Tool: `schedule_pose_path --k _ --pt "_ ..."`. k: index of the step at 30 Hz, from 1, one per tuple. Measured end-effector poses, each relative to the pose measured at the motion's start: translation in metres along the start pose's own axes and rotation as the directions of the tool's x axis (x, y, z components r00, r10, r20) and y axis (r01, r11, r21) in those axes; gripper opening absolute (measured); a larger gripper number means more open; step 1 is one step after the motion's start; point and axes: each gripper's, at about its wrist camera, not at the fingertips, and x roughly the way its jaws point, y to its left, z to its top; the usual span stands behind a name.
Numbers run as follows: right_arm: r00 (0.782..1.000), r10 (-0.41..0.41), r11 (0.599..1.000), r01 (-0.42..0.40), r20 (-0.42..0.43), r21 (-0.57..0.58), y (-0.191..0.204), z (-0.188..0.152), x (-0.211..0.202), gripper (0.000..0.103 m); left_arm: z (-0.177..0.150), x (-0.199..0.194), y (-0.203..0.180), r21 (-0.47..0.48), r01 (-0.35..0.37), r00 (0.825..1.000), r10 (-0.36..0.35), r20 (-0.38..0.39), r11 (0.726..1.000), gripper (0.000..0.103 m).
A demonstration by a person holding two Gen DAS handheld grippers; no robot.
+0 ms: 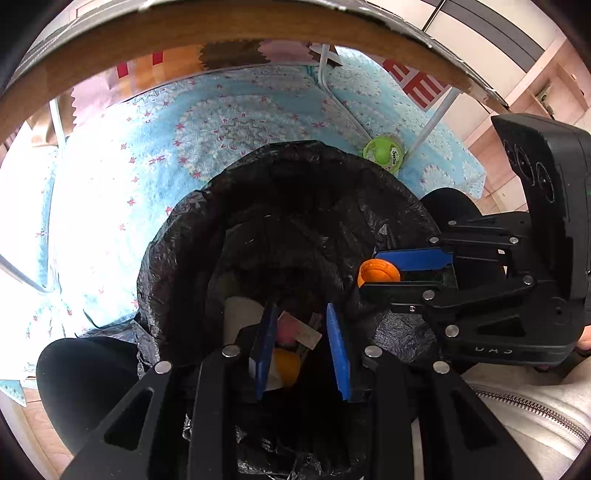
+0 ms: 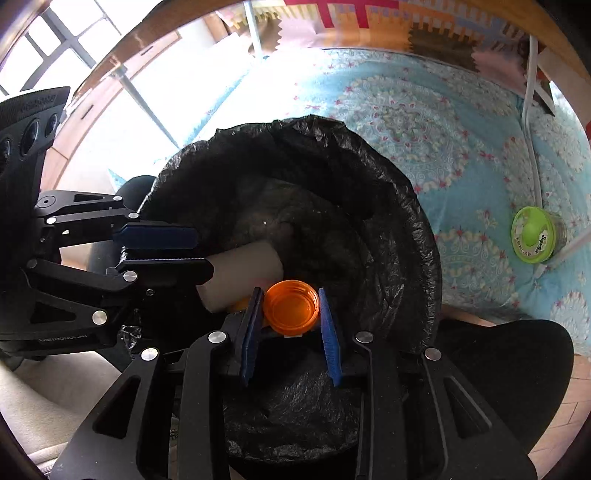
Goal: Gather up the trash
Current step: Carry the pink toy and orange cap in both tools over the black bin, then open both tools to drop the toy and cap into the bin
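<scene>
Trash is going into the black-lined bin (image 2: 388,206), which is standing on the blue patterned rug (image 2: 424,122) under the table (image 1: 229,33), between the person's dark-clad knees (image 2: 517,354). Its wide mouth is opening straight beneath both grippers, so the drop path is simply downward.

Inside the bin, a pale cardboard tube (image 2: 243,277) is lying on its side at the near left of the liner, its long axis running left to right in the right wrist view, with a few paper scraps (image 1: 303,332) and a yellow piece (image 1: 286,363) beside it.

The right gripper (image 2: 291,306) is hanging over the near part of the opening, and its blue fingers (image 2: 328,332) are pinching an orange bottle cap (image 2: 291,304) from both sides, open face towards the camera. The cap is sitting well inside the rim, directly above the tube and scraps, so letting go should land it in the liner.

The left gripper (image 1: 301,343) is hovering over the near left of the opening, fingers parted only narrowly. In the right wrist view nothing is showing between them, though the gap is seen edge-on, so an empty hold is likely rather than certain.

A green lidded tub (image 2: 535,234) is resting on the rug to the far right, well apart from the bin and nearer the right gripper.
</scene>
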Motion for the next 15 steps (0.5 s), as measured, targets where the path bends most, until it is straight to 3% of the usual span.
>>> schedule_pose_path --k 6,8,10,15 --pt "1.000 0.004 1.000 -0.004 -0.012 0.007 0.000 0.000 0.004 0.032 0.001 0.001 0.000 0.000 -0.001 1.000 0.001 -0.001 1.000 0.027" --pt "1.000 0.005 1.000 -0.005 -0.010 0.008 0.000 0.001 0.003 0.037 0.001 0.000 0.000 -0.001 -0.004 1.000 0.004 -0.002 1.000 0.031" --pt "1.000 0.004 1.000 -0.004 -0.004 0.013 -0.002 0.002 0.004 0.041 0.002 -0.002 0.000 -0.001 -0.006 1.000 0.006 0.004 1.000 0.042" --pt "1.000 -0.001 1.000 0.001 0.015 0.009 -0.004 0.002 -0.001 0.041 0.002 -0.012 -0.002 0.008 -0.008 0.999 0.008 0.032 1.000 0.043"
